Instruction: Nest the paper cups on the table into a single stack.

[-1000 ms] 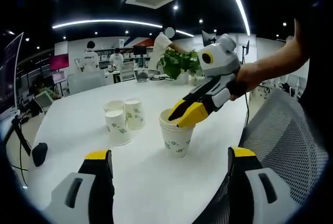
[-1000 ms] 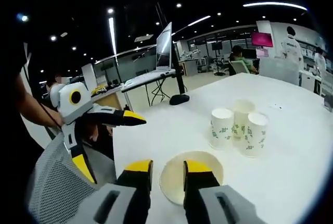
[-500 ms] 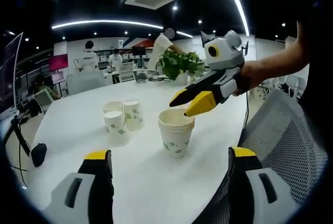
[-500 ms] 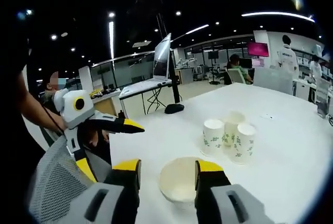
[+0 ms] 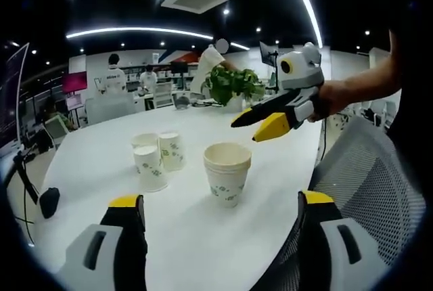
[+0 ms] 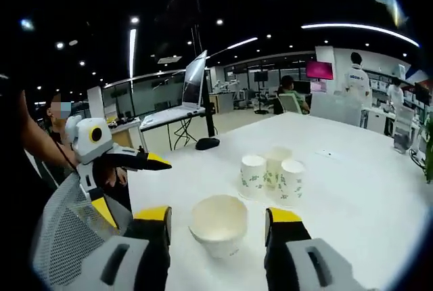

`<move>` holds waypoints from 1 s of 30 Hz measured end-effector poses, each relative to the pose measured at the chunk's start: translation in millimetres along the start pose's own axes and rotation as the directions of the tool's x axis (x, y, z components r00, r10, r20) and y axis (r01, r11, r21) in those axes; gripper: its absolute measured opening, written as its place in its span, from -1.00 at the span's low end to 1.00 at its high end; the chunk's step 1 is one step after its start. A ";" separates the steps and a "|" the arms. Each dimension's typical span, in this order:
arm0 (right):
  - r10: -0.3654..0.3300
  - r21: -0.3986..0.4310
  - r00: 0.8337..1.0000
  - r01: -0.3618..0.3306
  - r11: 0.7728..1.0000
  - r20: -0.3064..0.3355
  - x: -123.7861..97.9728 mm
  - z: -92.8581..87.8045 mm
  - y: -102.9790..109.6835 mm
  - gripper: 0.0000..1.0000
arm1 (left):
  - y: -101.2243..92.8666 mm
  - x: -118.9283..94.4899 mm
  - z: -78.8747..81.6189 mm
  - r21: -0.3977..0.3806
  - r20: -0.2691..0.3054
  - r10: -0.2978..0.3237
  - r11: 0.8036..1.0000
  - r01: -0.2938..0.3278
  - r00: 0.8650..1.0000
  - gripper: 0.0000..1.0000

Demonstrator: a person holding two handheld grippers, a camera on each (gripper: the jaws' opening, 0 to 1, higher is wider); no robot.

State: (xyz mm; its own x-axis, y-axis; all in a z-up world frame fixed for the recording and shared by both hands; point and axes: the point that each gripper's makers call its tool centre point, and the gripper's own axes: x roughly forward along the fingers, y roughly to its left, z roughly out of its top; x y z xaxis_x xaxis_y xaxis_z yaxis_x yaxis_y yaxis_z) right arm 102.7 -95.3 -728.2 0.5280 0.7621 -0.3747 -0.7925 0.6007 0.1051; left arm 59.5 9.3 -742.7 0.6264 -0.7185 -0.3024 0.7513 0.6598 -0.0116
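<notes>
We see the left tool [image 5: 213,213] wide open and empty at the counter's [image 5: 95,162] near edge, jaws well apart. Going left to right in the left gripper view: a dark mouse-like object [image 5: 49,200] at the counter's left edge, then three loose paper cups [image 5: 157,158] clustered upright and touching toward the middle, then the nested cup stack [image 5: 226,172] upright just right of them, nearer our edge. Our right tool [image 5: 260,122] hangs above and right of the stack, jaws parted, holding nothing. A potted plant [image 5: 233,84] sits at the far edge. In the right gripper view the stack [image 6: 218,223] stands between that tool's open jaws, untouched.
</notes>
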 end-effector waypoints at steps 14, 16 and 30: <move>-0.093 0.019 0.995 0.092 0.996 0.025 -30.1 -6.6 -21.4 0.36 | -1.6 1.0 0.5 -0.007 -0.004 -0.005 1.000 0.005 1.000 0.86; -0.104 0.025 0.994 0.104 0.994 0.031 -34.9 -7.8 -23.7 0.43 | -0.9 0.9 1.3 -0.005 -0.002 0.000 1.000 0.000 1.000 0.86; -0.206 0.027 0.977 0.205 0.978 0.047 -61.0 -24.0 -37.7 0.87 | 2.9 3.5 2.5 -0.021 -0.013 0.003 1.000 -0.003 1.000 0.85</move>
State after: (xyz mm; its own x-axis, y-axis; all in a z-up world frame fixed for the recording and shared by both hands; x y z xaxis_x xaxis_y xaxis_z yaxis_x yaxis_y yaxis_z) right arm 93.0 -170.3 -731.4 0.6937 0.6325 -0.3446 -0.6588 0.7505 0.0512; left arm 64.4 8.2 -741.5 0.6260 -0.7136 -0.3144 0.7446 0.6668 -0.0307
